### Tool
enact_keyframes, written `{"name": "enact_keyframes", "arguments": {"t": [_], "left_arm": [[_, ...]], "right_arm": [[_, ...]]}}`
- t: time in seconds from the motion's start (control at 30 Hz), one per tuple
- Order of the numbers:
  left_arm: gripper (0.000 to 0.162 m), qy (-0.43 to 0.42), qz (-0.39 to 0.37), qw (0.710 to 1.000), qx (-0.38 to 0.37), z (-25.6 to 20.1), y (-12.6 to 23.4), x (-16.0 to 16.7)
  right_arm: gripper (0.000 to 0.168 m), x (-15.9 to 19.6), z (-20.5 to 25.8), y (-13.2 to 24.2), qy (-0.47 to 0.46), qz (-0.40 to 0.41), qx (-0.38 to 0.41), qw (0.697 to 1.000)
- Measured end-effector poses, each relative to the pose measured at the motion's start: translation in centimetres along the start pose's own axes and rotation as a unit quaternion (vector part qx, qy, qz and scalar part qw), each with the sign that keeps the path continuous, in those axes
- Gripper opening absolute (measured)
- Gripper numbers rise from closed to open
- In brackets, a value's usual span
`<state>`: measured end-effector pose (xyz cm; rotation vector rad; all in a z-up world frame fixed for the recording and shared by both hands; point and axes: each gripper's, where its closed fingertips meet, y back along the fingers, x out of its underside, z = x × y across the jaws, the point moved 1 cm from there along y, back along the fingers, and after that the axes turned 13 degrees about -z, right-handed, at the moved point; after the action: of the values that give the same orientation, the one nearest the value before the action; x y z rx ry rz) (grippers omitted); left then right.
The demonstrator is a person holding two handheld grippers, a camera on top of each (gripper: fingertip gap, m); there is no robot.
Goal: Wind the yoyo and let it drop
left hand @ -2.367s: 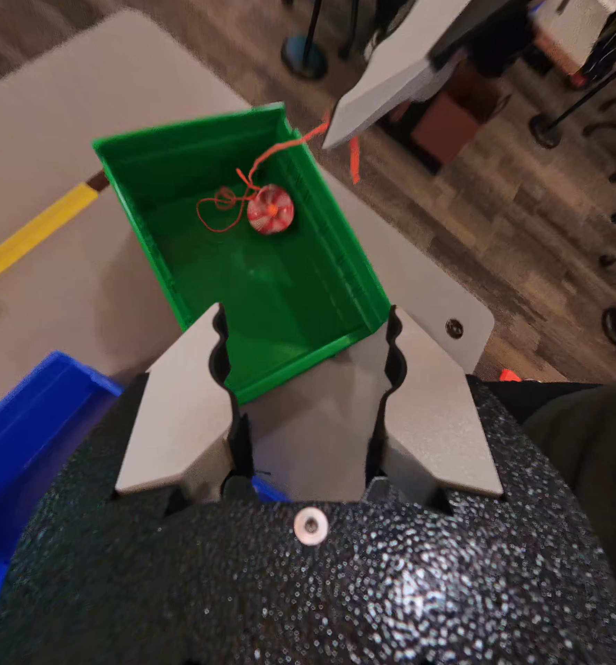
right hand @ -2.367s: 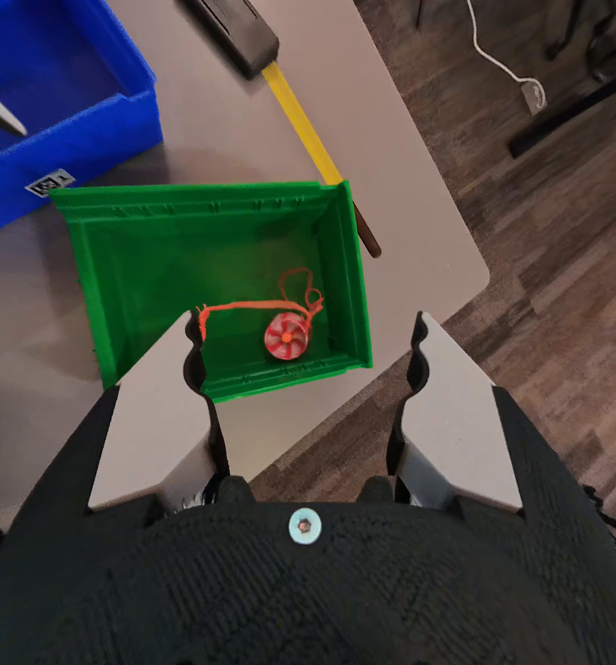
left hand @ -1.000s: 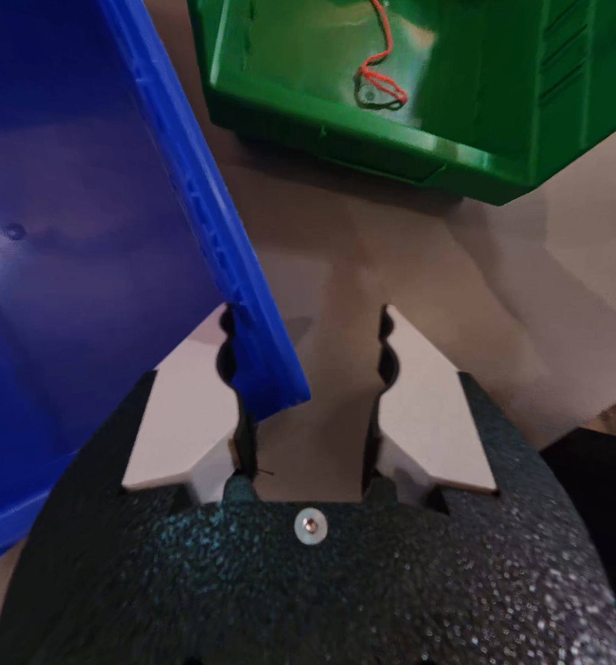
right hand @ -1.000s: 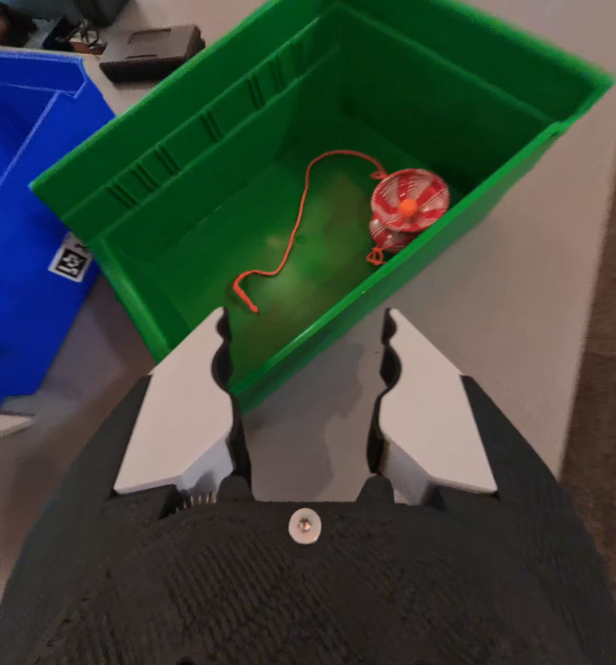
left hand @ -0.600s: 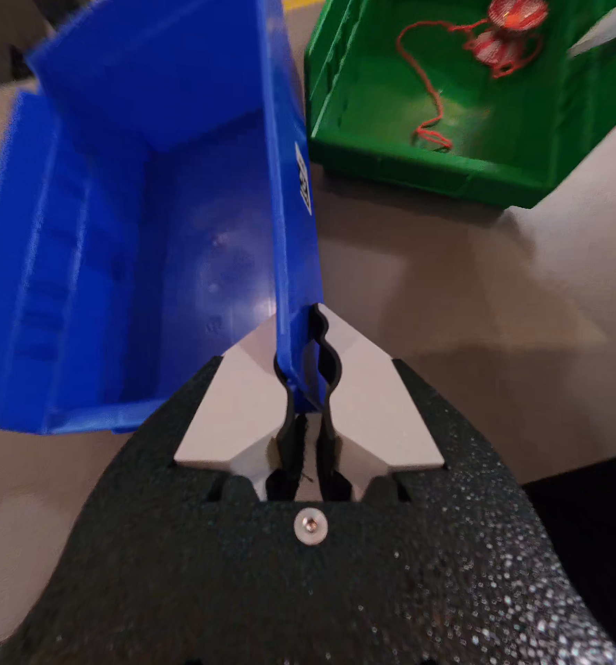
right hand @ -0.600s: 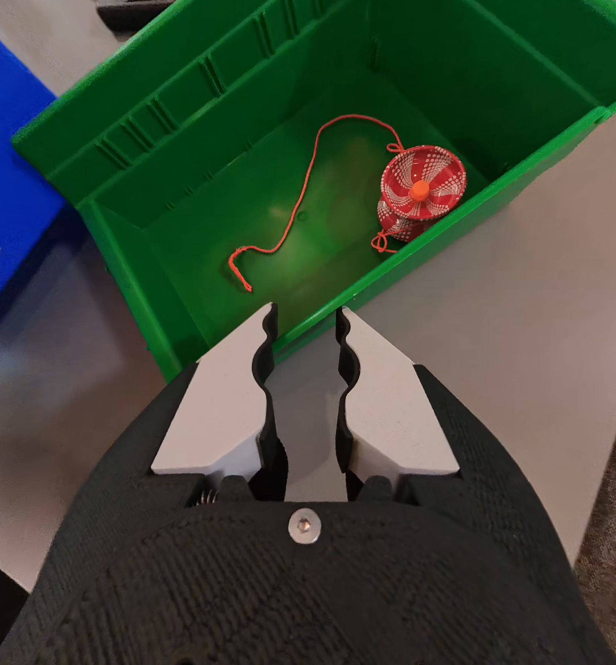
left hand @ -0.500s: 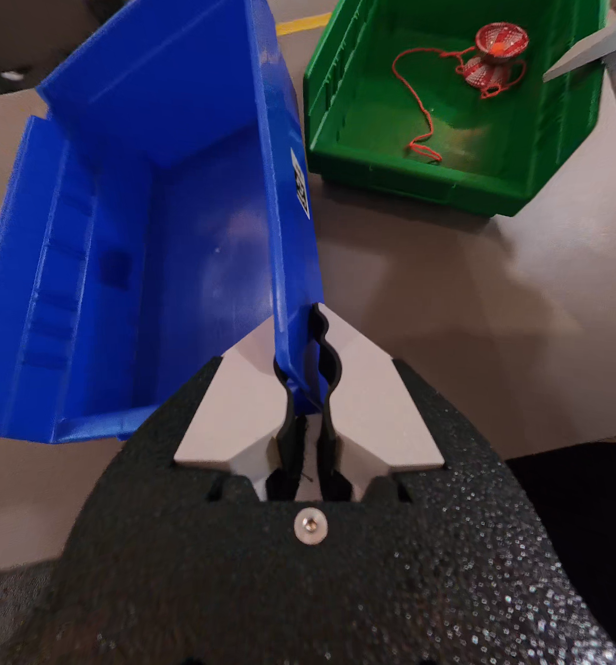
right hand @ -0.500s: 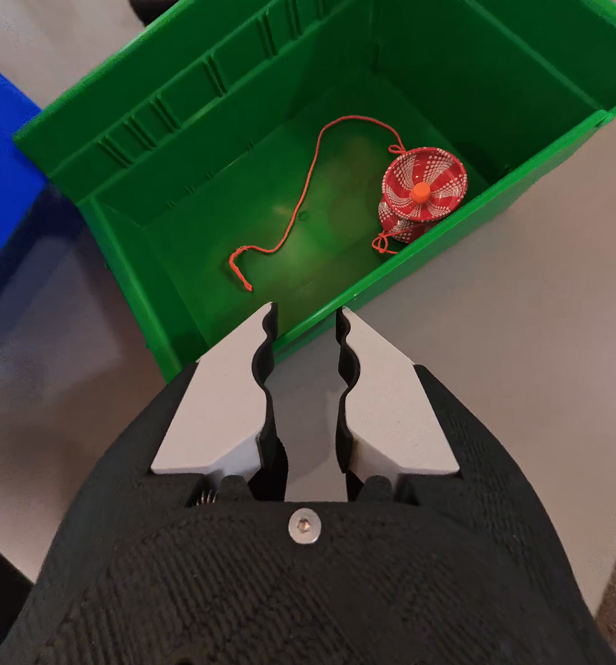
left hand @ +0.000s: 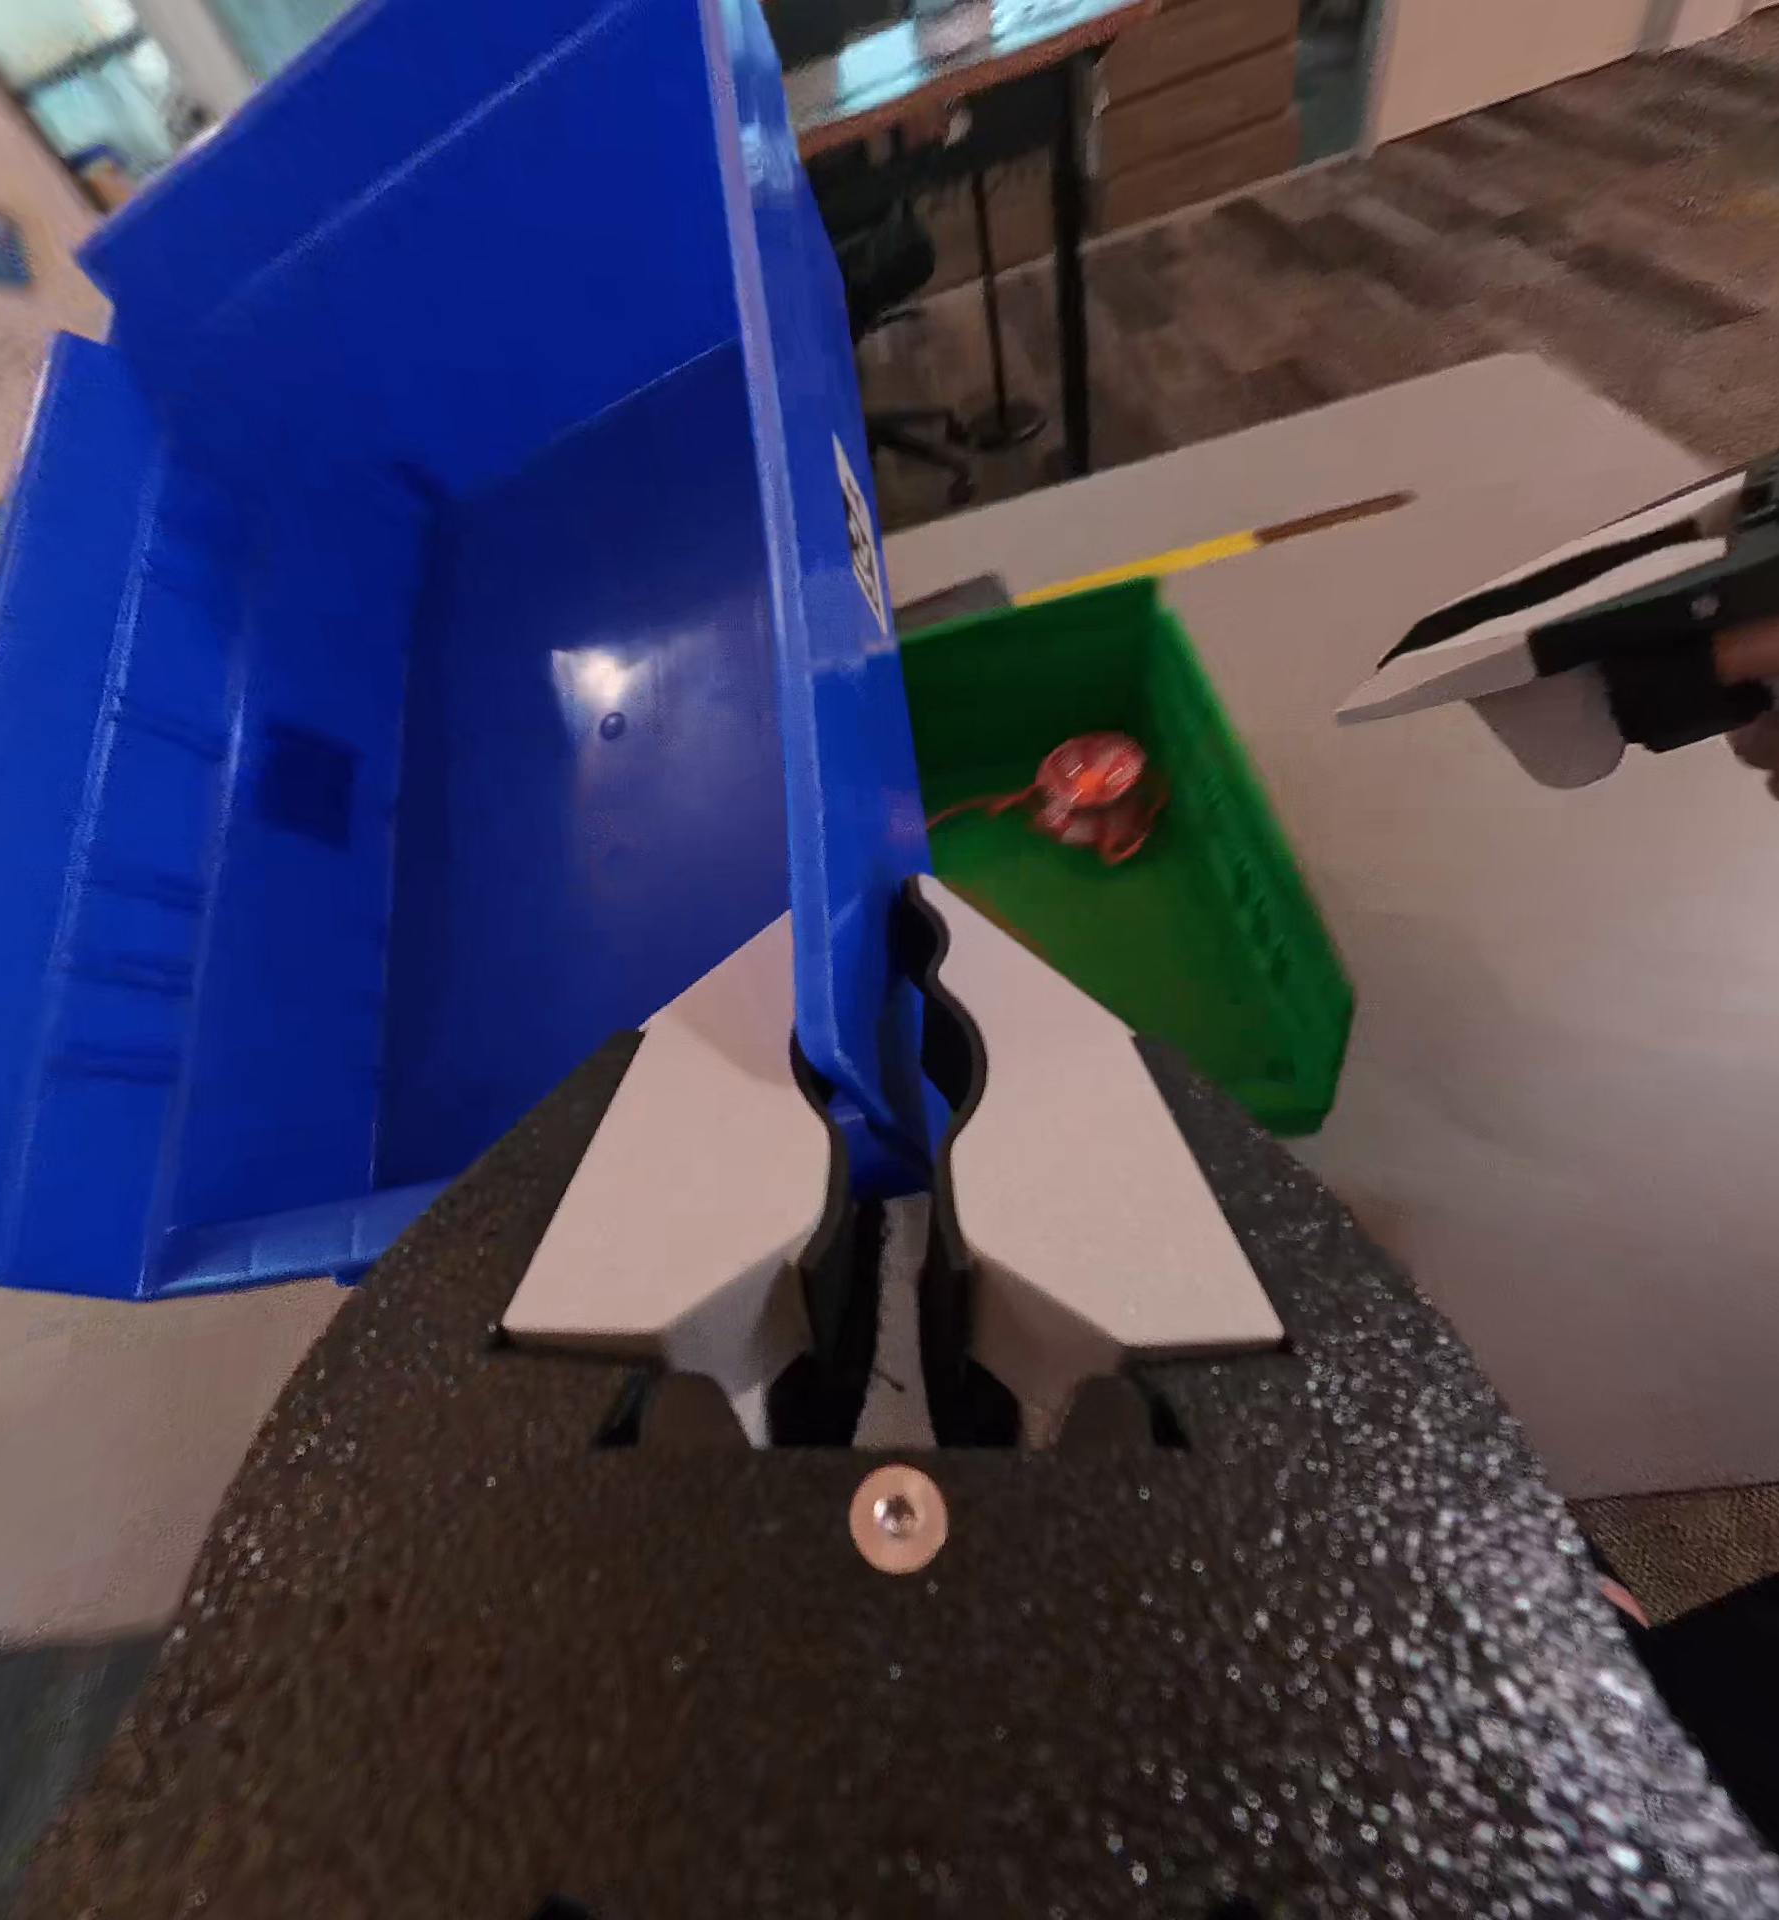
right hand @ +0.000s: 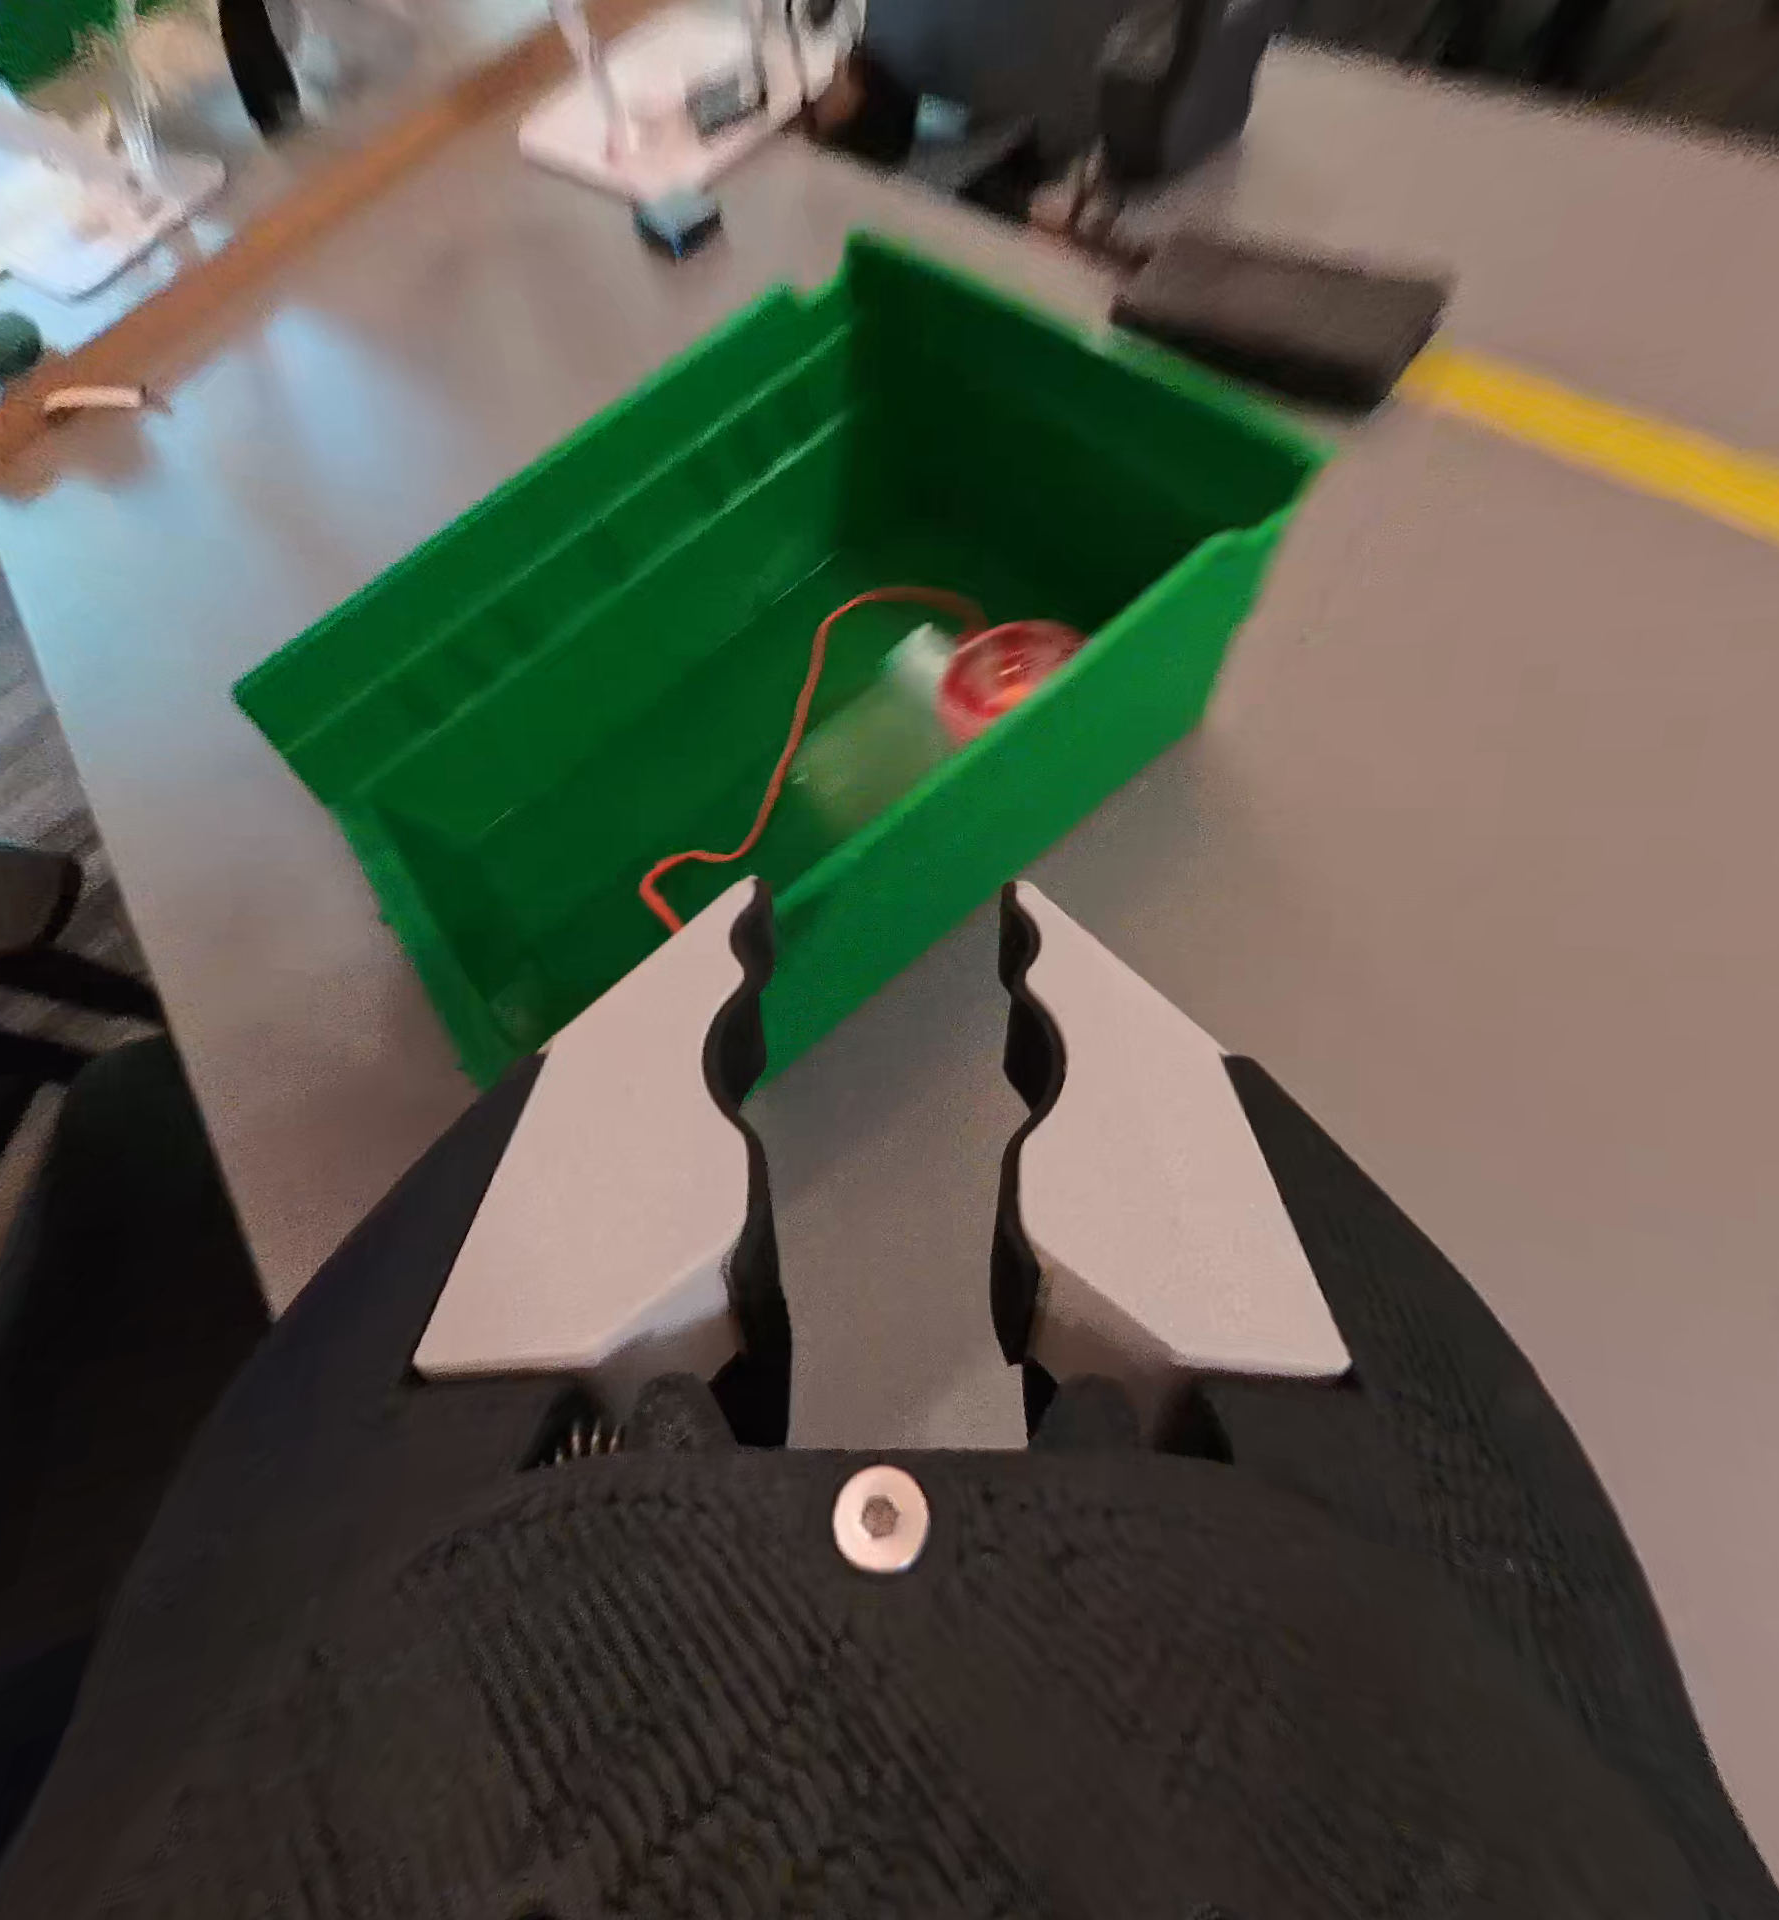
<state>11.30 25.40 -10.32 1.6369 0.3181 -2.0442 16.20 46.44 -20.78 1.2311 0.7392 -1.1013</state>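
Yoyo: we see the red yoyo [right hand: 1010,665] lying flat at the right end of the green bin [right hand: 594,644], frame centre, its string [right hand: 802,727] unwound leftward.
Right gripper [right hand: 880,909]: nearer; jaws narrowly parted, empty, yoyo ahead and slightly right.
Left gripper [left hand: 854,977]: clamped on the blue bin [left hand: 345,665] wall.
Labels: a sticker on the blue bin, unreadable.

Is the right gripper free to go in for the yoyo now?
Probably yes: the right gripper is empty, jaws apart, and the yoyo lies uncovered in the open-topped green bin, close behind its near wall.
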Motion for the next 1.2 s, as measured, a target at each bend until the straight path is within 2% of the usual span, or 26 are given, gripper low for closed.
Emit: {"name": "enact_keyframes", "arguments": {"t": [0.1,0.2,0.37,0.5,0.67,0.73,0.8,0.87,0.9,0.93,1.0,1.07,1.13,1.2], "left_arm": [[0.002,-0.006,-0.038,0.996,0.08,-4.1,-2.5,-3.3],[0.003,0.005,-0.049,0.98,0.193,-10.4,-5.4,-4.6],[0.005,-0.055,-0.019,0.929,0.366,-21.9,-8.0,-3.8],[0.008,-0.075,0.01,0.9,0.429,-28.1,-10.0,-1.9],[0.005,-0.117,0.123,0.907,0.385,-30.1,-15.2,4.7],[0.002,-0.117,0.128,0.915,0.363,-30.4,-16.4,6.0],[0.002,-0.088,0.143,0.92,0.353,-30.8,-16.8,6.2],[0.003,-0.016,0.17,0.918,0.357,-32.2,-16.8,6.5],[0.009,0.027,0.189,0.907,0.377,-33.4,-16.2,6.5],[0.028,0.062,0.202,0.884,0.417,-35.0,-14.9,6.3],[0.054,0.093,0.185,0.852,0.48,-37.0,-12.8,4.9],[0.058,0.09,0.129,0.836,0.526,-37.0,-11.2,2.5],[0.063,0.038,0.054,0.853,0.519,-34.3,-11.2,0.1],[0.063,-0.003,-0.02,0.892,0.451,-29.0,-12.5,-1.9]], "right_arm": [[0.043,-1.7,-3.5,5.3,0.027,-0.071,0.042,0.996],[0.043,-2.8,-7.7,12.3,0.05,-0.112,0.11,0.986],[0.043,-4.5,-12.6,23.6,0.023,-0.19,0.226,0.955],[0.037,-4.0,-13.9,28.9,-0.002,-0.224,0.287,0.931],[0.033,-1.7,-13.0,31.2,0.009,-0.209,0.318,0.925],[0.033,-0.9,-12.4,31.8,0.02,-0.199,0.33,0.922],[0.033,-0.2,-11.9,32.3,0.027,-0.189,0.335,0.923],[0.033,0.3,-11.5,32.6,0.022,-0.185,0.335,0.924],[0.033,0.5,-11.4,32.8,0.017,-0.185,0.336,0.923],[0.033,0.6,-11.4,33.0,0.01,-0.185,0.338,0.923],[0.033,0.8,-11.4,33.1,-0.001,-0.186,0.338,0.923],[0.034,0.6,-11.4,33.2,-0.003,-0.189,0.34,0.921],[0.034,0.3,-11.3,33.4,-0.002,-0.191,0.344,0.919],[0.034,0.2,-11.2,33.3,-0.004,-0.191,0.341,0.92]]}}
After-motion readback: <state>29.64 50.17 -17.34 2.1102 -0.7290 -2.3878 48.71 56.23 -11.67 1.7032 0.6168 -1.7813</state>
